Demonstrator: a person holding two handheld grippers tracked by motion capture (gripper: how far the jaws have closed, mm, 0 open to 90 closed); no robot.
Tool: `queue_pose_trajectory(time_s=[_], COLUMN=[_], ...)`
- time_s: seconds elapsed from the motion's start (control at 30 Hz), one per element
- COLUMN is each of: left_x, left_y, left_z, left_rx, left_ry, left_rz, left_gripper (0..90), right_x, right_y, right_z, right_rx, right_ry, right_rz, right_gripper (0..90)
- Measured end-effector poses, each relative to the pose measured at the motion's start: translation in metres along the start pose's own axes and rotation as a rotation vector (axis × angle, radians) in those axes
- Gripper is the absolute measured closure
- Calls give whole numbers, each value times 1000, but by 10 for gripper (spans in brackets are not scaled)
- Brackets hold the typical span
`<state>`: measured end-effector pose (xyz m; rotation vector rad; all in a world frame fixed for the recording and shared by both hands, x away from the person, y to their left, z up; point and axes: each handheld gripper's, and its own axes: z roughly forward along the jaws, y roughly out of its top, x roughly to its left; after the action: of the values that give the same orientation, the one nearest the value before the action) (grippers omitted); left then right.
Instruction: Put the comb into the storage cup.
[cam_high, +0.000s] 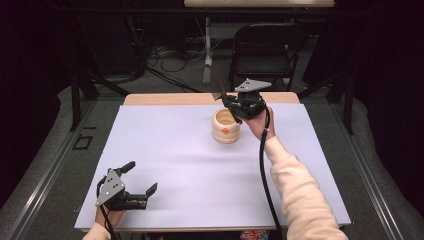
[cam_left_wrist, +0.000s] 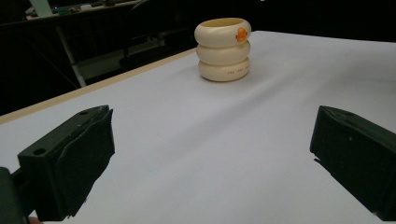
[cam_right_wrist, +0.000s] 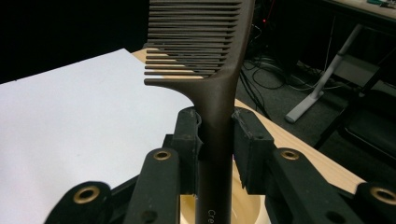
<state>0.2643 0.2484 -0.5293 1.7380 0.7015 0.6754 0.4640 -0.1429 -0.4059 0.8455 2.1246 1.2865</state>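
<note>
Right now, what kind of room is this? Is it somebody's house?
Probably not a house; it looks like a lab or workshop set up for recording. A white-topped wooden table stands inside a black metal frame, loose black cables trail over the grey floor, and a black folding chair waits behind.

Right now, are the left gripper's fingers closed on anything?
No, the left gripper has its black fingers spread wide over the bare white table.

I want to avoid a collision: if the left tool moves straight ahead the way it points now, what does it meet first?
Probably the cream ringed holder. The left tool is open, with bare white table cover ahead until that holder; depth is hard to judge.
</note>
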Motion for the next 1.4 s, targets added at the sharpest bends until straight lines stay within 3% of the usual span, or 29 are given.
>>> queue_pose_trajectory(time_s=[0.83, 1.4], left_x=[0, 0], left_y=[0, 0], left_z=[0, 1], left_rx=[-2, 2], left_ry=[1, -4], left_rz=[-1, 2], left_gripper=[0, 0], right_x=[-4, -8], right_y=[15, 8], right_z=[21, 40], right_rx=[-41, -43], right_ry=[-17, -11], right_rz=[-16, -20], right_gripper=[722, 723])
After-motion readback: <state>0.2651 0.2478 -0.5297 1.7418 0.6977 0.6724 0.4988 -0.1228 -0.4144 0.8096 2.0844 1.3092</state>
